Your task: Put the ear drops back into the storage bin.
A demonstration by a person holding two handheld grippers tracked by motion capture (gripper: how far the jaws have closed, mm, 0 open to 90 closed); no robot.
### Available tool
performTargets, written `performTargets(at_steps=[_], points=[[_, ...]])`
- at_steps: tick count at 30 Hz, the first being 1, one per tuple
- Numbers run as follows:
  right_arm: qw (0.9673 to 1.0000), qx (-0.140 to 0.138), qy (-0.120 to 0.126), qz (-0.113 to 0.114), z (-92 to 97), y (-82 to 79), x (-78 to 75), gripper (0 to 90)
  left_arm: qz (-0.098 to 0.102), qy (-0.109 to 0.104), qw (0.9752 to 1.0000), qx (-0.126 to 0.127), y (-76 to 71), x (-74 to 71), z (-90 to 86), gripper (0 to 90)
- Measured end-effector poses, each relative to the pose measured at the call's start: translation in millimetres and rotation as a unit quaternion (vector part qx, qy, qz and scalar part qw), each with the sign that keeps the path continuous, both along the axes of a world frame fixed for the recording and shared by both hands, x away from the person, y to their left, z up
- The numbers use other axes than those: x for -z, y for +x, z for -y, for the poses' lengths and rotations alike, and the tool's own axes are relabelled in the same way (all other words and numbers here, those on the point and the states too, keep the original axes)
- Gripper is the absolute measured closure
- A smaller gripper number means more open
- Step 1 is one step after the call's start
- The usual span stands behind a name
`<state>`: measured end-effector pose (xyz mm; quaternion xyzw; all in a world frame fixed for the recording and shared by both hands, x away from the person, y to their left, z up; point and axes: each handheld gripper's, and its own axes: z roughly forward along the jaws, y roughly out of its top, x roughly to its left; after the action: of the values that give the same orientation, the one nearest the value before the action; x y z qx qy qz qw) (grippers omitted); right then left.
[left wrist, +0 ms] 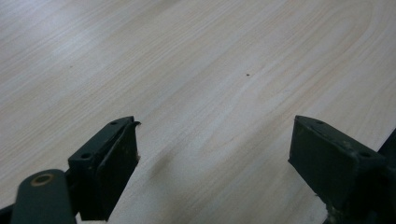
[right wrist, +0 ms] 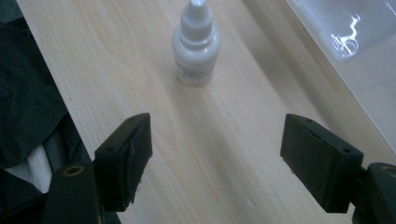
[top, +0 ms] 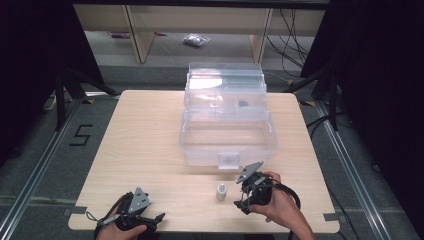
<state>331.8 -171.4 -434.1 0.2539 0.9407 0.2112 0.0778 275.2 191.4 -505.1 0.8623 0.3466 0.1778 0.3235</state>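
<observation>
Two grippers are mine to manage, and taking them left to right: my left gripper (top: 150, 218) rests near the table's (top: 150, 130) front edge at about seven o'clock, jaws spread wide over bare wood with nothing between them. Next comes the small white dropper bottle (top: 221, 191), standing upright near the front edge, just short of the clear plastic box (top: 227, 142) at twelve o'clock. My right gripper (top: 241, 199) sits just beside the bottle at its three o'clock, jaws fully apart and empty. I judge I should slide forward, centre the bottle's body, then close gently so it doesn't tip.
</observation>
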Motion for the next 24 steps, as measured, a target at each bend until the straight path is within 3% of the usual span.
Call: performTargets(at_steps=[8,10,19,21,23,24], points=[[0.9993,-0.024,-0.028,0.003,-23.2,8.2,1.0,28.5,0.001,-0.004,1.0000,-0.001,-0.4,0.4,0.7,14.9],[0.9989,-0.026,-0.039,-0.006,-31.9,9.7,2.6,29.4,0.000,-0.002,1.0000,0.001,-0.6,0.3,0.6,15.0],[0.9975,-0.040,-0.055,-0.014,-47.3,20.2,10.2,33.0,-0.001,-0.004,1.0000,0.001,-0.3,0.5,0.3,14.9],[0.9966,-0.050,-0.061,-0.026,-51.5,22.5,11.7,33.8,0.001,-0.008,1.0000,-0.002,-0.2,0.9,0.6,14.9],[0.9965,-0.053,-0.062,-0.019,-53.6,23.3,12.9,34.2,0.002,-0.011,0.9999,-0.004,-0.3,0.8,0.9,15.0],[0.9965,-0.048,-0.065,-0.020,-55.3,23.1,13.4,34.5,-0.001,-0.002,1.0000,0.004,0.0,-0.1,-0.1,15.0]])
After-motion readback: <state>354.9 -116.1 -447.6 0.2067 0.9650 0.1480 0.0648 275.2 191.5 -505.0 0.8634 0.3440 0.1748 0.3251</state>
